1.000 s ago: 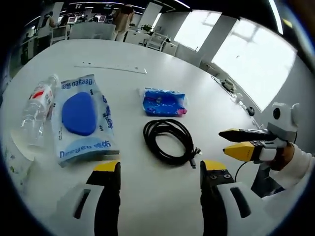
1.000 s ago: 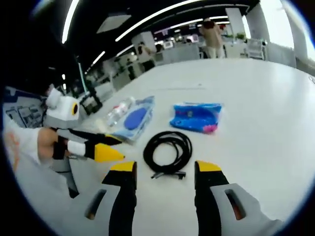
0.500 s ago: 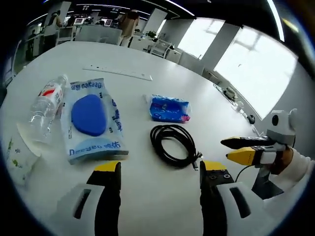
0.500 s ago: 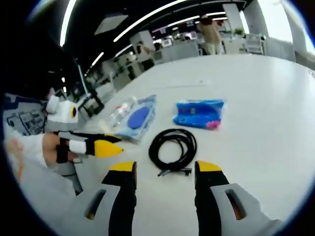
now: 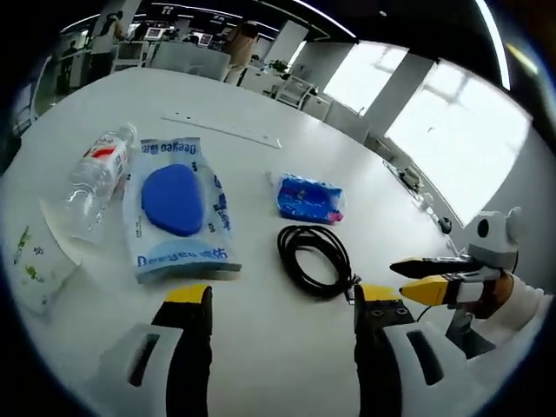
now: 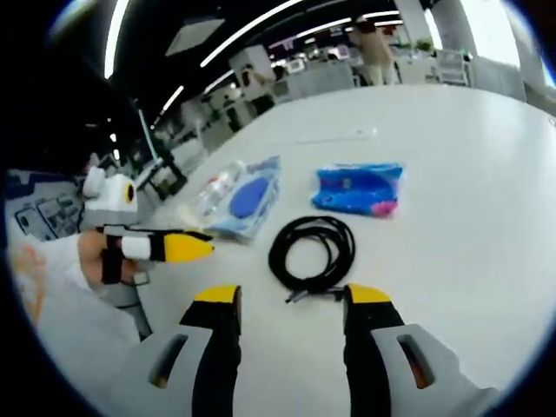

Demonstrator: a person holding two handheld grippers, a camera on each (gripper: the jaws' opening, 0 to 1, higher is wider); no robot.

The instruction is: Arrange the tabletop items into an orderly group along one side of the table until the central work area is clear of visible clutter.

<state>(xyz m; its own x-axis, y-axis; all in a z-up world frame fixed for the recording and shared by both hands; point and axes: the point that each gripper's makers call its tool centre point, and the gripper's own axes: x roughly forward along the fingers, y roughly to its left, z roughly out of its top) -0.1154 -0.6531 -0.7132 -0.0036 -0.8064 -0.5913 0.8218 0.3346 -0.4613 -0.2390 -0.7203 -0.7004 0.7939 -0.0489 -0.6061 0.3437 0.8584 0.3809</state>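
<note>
Cable coil [image 5: 316, 259] untouched; both claws empty

The left gripper [image 5: 282, 304] is hanging above the table with its two jaws wide apart and nothing between them. In the right gripper view it is coming in from the left [image 6: 195, 246], lying flat, and its yellow tips are looking almost together from that side. A hand [image 6: 95, 256] in a white sleeve is holding it.

The right gripper [image 6: 291, 304] is also hanging with its jaws wide apart and holding nothing. In the left gripper view it is pointing in from the right [image 5: 408, 278], and a hand [image 5: 495, 295] is gripping it.
</note>
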